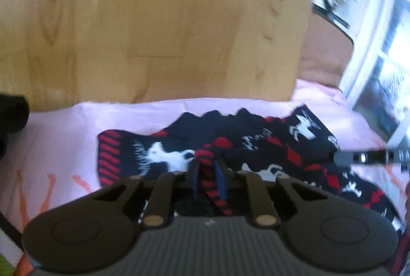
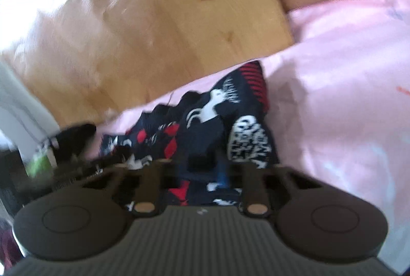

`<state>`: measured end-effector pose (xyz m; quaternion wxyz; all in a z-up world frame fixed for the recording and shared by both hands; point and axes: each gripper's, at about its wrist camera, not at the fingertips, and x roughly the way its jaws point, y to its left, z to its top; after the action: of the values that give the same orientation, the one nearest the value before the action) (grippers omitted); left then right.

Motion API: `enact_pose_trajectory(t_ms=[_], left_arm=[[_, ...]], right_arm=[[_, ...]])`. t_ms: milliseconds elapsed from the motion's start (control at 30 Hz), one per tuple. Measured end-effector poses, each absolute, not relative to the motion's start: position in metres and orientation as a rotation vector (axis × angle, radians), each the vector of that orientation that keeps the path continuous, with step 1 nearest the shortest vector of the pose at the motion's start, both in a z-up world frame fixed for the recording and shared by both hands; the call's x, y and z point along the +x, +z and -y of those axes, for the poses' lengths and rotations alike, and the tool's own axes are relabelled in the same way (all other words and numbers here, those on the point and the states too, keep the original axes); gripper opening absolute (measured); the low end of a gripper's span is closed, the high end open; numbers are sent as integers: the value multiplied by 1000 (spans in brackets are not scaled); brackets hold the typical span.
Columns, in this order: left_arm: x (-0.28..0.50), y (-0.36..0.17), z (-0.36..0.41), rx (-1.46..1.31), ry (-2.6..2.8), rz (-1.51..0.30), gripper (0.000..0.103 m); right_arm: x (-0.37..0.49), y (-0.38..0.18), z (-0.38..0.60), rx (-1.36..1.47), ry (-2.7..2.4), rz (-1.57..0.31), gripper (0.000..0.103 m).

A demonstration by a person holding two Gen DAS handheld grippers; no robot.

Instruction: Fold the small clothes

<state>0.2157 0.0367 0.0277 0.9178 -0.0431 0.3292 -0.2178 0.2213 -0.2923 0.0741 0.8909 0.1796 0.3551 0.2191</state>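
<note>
Now we pinch the black, red and white sock (image 1: pixel 179 147) with both tools: the left hand-held gripper (image 1: pixel 207 171) is clamped on its striped cuff, the right hand-held gripper (image 2: pixel 205 168) nearly closed on cloth just ahead. Lifting evenly should keep it flat on the pink sheet (image 2: pixel 333 96), beside the wooden floor (image 1: pixel 153 19)

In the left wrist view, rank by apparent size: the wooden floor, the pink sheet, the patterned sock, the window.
1. wooden floor
2. pink sheet
3. patterned sock, though nearness to the camera inflates it
4. window, cut off at the edge
</note>
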Motion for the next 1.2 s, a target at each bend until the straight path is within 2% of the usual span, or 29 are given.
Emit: enact_pose_trajectory(t_ms=[67, 100, 133, 300, 400, 533, 700, 867, 933, 1000, 1067, 1133, 1200], left_arm=[[218, 28, -44, -96, -402, -672, 21], [219, 28, -46, -101, -380, -671, 34], [219, 29, -48, -117, -371, -662, 41], [201, 47, -43, -189, -502, -565, 46], [191, 48, -25, -121, -577, -547, 43], [197, 22, 2, 85, -536, -646, 22], [198, 11, -1, 125, -526, -626, 23], [193, 11, 0, 147, -529, -609, 23], [189, 20, -8, 84, -541, -604, 30], [185, 34, -19, -27, -586, -562, 31], [181, 40, -25, -80, -610, -526, 31], [181, 34, -18, -32, -586, -540, 21], [191, 16, -6, 45, -524, -633, 17]], right_arm=[[222, 75, 282, 347, 489, -742, 20], [223, 76, 277, 324, 491, -744, 22], [224, 76, 273, 300, 483, -738, 23], [226, 77, 280, 331, 467, -717, 27], [228, 71, 285, 365, 451, -728, 27], [227, 51, 288, 347, 410, -728, 31], [224, 36, 310, 499, 439, -675, 32], [225, 37, 313, 530, 445, -667, 32], [221, 39, 313, 521, 438, -643, 33], [216, 40, 312, 503, 418, -609, 32], [218, 38, 309, 487, 403, -624, 31], [219, 38, 308, 482, 400, -627, 31], [220, 38, 307, 469, 396, -629, 30]])
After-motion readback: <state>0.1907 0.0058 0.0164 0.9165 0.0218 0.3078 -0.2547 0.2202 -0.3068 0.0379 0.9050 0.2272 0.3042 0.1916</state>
